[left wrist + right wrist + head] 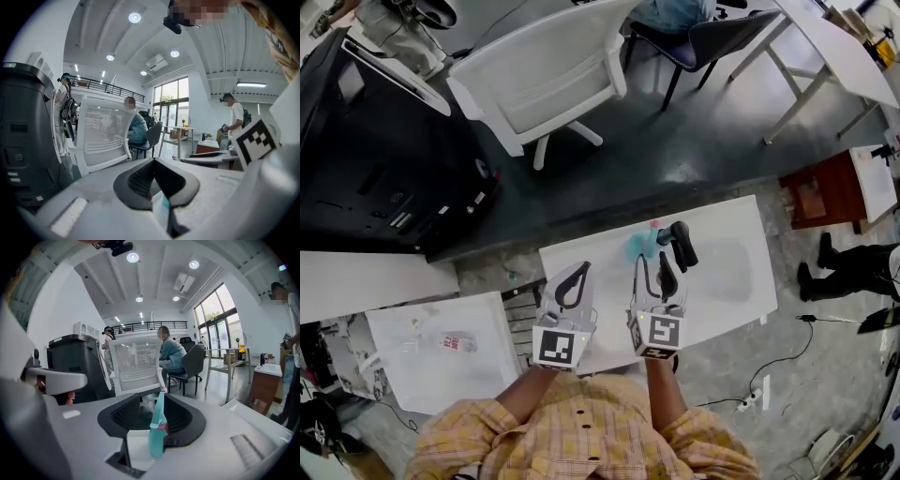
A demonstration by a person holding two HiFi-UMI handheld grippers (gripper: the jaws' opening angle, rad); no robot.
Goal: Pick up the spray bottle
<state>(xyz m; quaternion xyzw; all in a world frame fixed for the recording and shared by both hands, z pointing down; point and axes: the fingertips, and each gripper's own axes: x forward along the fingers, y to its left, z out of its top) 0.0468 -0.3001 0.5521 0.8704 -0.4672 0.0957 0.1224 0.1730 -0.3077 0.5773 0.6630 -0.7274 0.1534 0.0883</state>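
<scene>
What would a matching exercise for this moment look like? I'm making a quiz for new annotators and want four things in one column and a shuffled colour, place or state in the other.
Things
1. spray bottle
2. right gripper
3. office chair
4. large machine

Descriptions
A. white, seat empty
B. teal, upright on the table
C. black, left of the chair
D. jaws wide apart, bottle between them

Pairs: 1-B, 2-D, 3-A, 4-C
</scene>
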